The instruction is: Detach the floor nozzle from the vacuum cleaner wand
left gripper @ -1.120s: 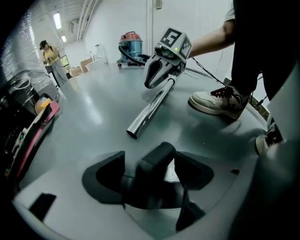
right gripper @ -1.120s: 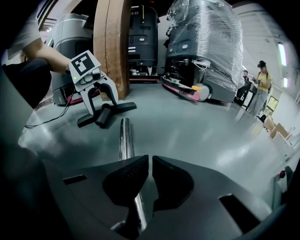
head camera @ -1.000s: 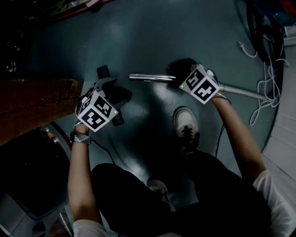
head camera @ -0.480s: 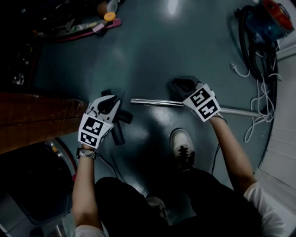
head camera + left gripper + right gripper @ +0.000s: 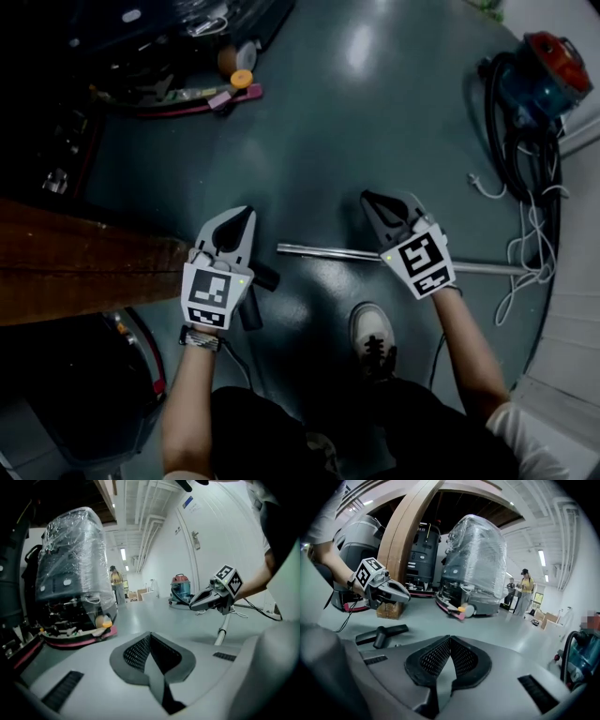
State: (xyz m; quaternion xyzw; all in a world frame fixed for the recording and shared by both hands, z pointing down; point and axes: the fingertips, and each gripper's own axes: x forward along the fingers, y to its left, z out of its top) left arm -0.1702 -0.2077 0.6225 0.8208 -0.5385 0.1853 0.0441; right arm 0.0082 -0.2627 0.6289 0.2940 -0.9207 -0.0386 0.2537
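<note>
The black floor nozzle (image 5: 262,279) lies on the grey floor, partly hidden under my left gripper (image 5: 249,212); it shows whole in the right gripper view (image 5: 382,633). The silver wand (image 5: 328,251) lies to its right, its end apart from the nozzle. The left gripper hangs above the nozzle; its jaws have just been closing and stand shut with nothing between them (image 5: 150,634). My right gripper (image 5: 367,196) is above the wand. Its jaws have also just closed the last bit and are shut and empty (image 5: 450,639).
A blue and red vacuum cleaner (image 5: 539,80) with black hose and white cable (image 5: 525,234) stands at the back right. A wooden beam (image 5: 84,267) is at the left. A plastic-wrapped machine (image 5: 476,564) and pink tray (image 5: 202,98) lie ahead. My shoe (image 5: 373,337) is near the wand.
Both grippers have risen from the floor. The left one, open over the nozzle before, has let it lie and shut. The right one has lifted off the wand.
</note>
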